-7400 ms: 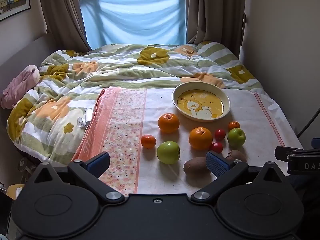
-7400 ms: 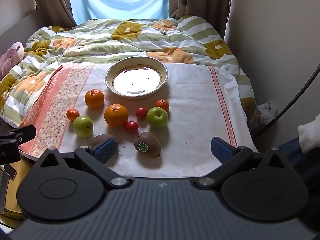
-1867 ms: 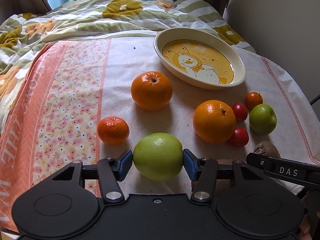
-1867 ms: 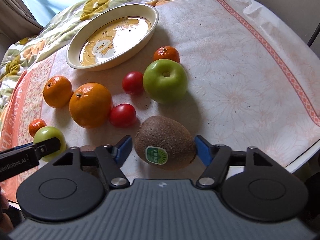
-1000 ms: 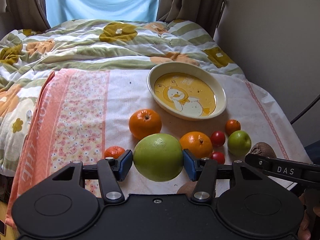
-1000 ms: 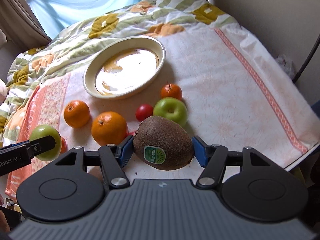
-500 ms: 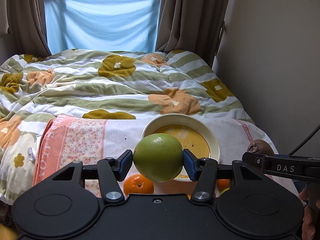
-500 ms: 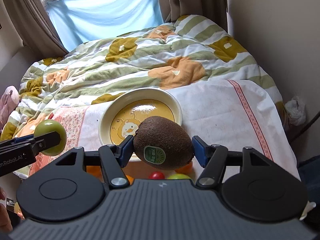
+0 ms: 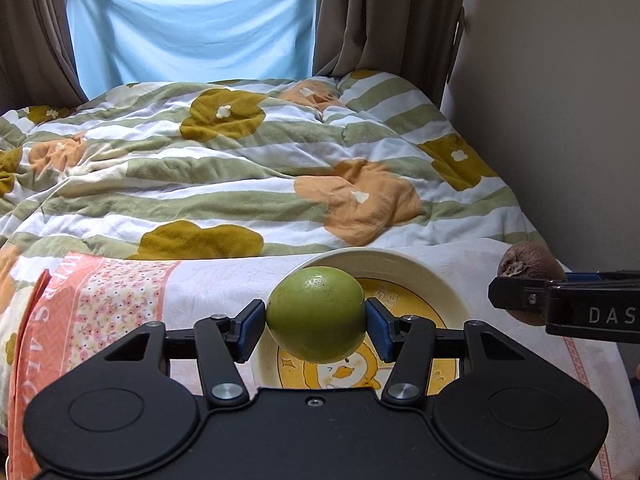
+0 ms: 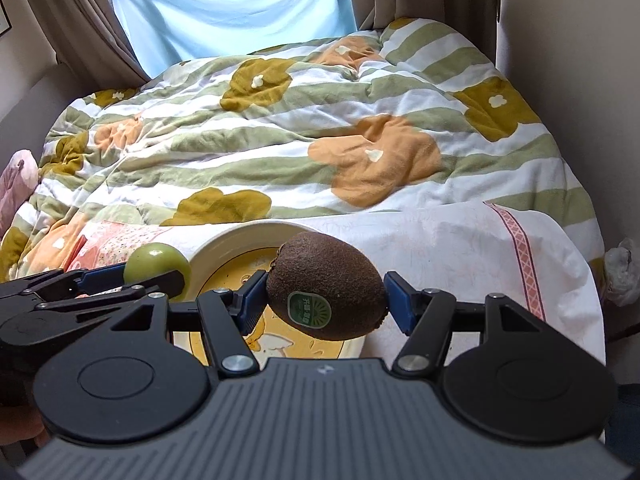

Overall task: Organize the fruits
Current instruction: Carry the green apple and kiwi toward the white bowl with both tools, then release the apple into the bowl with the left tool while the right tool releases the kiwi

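Observation:
My left gripper (image 9: 316, 322) is shut on a green apple (image 9: 316, 314) and holds it in the air above the near left part of the cream bowl (image 9: 432, 276) with a yellow duck picture. My right gripper (image 10: 325, 298) is shut on a brown kiwi (image 10: 326, 292) with a green sticker, held above the bowl's (image 10: 224, 246) right side. The apple also shows in the right wrist view (image 10: 157, 264), and the kiwi in the left wrist view (image 9: 528, 266). The other fruits are hidden below the grippers.
The bowl sits on a white cloth (image 9: 224, 280) with a pink floral band (image 9: 100, 304), laid over a bed. A striped flowered quilt (image 9: 240, 168) lies beyond. A wall (image 9: 560, 100) stands close on the right; curtains and a window are at the back.
Both grippers have moved forward over the bowl with their fruit still held. The oranges and other fruits on the cloth have dropped out of sight below the grippers.

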`<state>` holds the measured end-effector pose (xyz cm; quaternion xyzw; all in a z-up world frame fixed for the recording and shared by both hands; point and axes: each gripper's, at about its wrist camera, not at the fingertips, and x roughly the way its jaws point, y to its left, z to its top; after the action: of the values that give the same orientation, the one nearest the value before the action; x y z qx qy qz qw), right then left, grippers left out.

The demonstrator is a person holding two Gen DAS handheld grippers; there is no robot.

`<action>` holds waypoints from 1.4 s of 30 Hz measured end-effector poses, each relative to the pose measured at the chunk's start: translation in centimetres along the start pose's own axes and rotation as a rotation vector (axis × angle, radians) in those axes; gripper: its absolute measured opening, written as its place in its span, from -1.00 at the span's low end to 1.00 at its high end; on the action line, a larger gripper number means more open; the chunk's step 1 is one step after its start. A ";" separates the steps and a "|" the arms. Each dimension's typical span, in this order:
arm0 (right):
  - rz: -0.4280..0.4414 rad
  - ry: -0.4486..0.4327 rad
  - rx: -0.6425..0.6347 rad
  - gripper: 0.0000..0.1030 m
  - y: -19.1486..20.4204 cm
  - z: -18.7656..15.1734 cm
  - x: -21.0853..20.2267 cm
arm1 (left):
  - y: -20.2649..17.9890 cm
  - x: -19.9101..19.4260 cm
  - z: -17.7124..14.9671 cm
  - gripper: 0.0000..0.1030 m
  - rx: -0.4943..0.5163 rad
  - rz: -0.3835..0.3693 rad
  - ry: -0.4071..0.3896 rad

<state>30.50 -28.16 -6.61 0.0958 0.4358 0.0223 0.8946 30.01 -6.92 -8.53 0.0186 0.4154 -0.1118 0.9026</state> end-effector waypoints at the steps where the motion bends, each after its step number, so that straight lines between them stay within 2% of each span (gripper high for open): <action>1: 0.002 0.006 -0.003 0.51 -0.2 0.3 0.6 | -0.2 0.9 0.1 0.14 0.009 0.004 0.009; 10: 0.028 0.068 -0.013 0.51 -1.7 1.7 4.9 | -2.3 6.2 0.6 0.14 0.103 0.054 0.054; 20: 0.036 0.100 -0.007 0.51 -2.8 2.4 6.4 | -3.0 8.2 0.7 0.18 0.136 0.062 0.096; 21: 0.036 0.100 -0.006 0.51 -2.8 2.5 6.4 | -3.1 8.1 0.7 0.26 0.142 0.059 0.090; 23: 0.037 0.100 -0.005 0.51 -2.8 2.6 6.4 | -3.5 7.5 0.7 0.81 0.171 0.066 0.068; 24: 0.036 0.101 -0.005 0.51 -2.8 2.7 6.4 | -3.7 7.1 0.7 0.84 0.187 0.078 0.051; 30: 0.031 0.099 -0.022 0.51 -3.0 2.8 6.3 | -2.8 5.6 0.4 0.84 0.176 0.075 0.066; 34: 0.057 0.095 -0.045 0.51 -2.9 2.7 6.1 | -2.0 4.4 -0.1 0.84 0.148 0.074 0.068; 42: 0.097 0.092 -0.183 0.51 0.2 1.7 7.2 | -0.6 2.5 -1.8 0.84 0.093 0.089 0.087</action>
<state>36.32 -27.37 -11.12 0.0336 0.4676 0.1099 0.8764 30.13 -7.70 -11.49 0.0839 0.4472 -0.0897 0.8859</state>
